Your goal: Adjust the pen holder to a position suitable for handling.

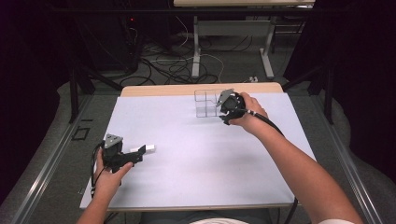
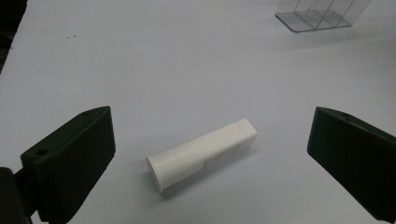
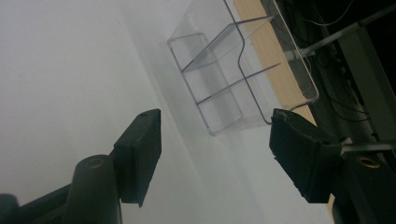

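nearest the person, the left gripper [image 1: 122,155] sits low over the white-covered table [image 1: 201,154], held in the left hand [image 1: 106,177] at the near left part of the sheet. its jaws are spread wide and grasp nothing. between them, in the left gripper view, lies a small white plastic tube with a round cap at one end [image 2: 201,153], flat on the sheet at a slant, clear of both jaws. from above the same tube [image 1: 145,149] lies just past the jaw tips.

farther off, across the table towards its far edge, the right hand [image 1: 250,114] holds the right gripper [image 1: 229,106] up against a clear plastic divided box [image 1: 205,103]. that box stands near the far middle of the sheet, well apart from the tube. in the right gripper view the jaws are also parted and hold nothing, with the clear box [image 3: 233,74] and its thin inner partitions just beyond the tips, not between them.
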`<state>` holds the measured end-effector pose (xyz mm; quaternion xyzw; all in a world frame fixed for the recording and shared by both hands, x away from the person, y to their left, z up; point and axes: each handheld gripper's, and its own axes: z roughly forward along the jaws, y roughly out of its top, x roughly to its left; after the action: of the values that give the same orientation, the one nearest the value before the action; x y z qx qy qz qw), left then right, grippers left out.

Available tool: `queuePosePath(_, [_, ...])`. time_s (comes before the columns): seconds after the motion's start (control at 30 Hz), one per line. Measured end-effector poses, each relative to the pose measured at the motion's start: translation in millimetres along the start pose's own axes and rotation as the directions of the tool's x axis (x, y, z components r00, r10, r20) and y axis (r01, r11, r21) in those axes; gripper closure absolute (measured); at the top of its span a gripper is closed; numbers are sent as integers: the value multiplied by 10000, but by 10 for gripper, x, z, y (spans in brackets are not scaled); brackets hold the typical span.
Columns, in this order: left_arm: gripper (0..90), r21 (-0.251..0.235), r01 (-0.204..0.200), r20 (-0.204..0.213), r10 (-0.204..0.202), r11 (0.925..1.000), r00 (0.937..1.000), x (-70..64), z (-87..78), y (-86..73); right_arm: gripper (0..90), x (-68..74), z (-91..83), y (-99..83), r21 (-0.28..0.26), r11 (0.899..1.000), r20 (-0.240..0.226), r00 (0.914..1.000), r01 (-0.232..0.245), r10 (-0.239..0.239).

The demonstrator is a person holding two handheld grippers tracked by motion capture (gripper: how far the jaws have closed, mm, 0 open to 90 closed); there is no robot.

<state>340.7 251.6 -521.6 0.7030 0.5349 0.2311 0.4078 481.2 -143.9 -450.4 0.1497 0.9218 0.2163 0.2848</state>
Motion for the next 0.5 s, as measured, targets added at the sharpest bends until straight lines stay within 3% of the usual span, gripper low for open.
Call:
queuePosePath(0.1, [9,3,-9,6,9,10000,10000,1,2,-1,344,3,82,71,402,9962,-3,9970,777,-777])
queuePosePath(0.13, [9,12,-25,4,25,10000,10000,3,2,-1,344,3,82,71,402,9962,-3,9970,777,-777])
queuePosePath(0.2, [10,27,-27,6,27,10000,10000,7,4,-3,388,1,110,114,499,9906,82,9918,1272,-1277])
queuePosePath(0.3, [10,51,-14,10,14,10000,10000,9,7,-5,413,8,163,140,461,9898,-5,9909,1347,-1348])
queuePosePath(0.33, [12,54,-16,22,16,10000,10000,10,8,-5,428,-16,203,153,479,9839,-62,9851,1721,-1720])
queuePosePath(0.5, [12,95,-31,59,31,10000,10000,5,14,-7,434,-42,300,162,627,9838,-68,9858,1680,-1679])
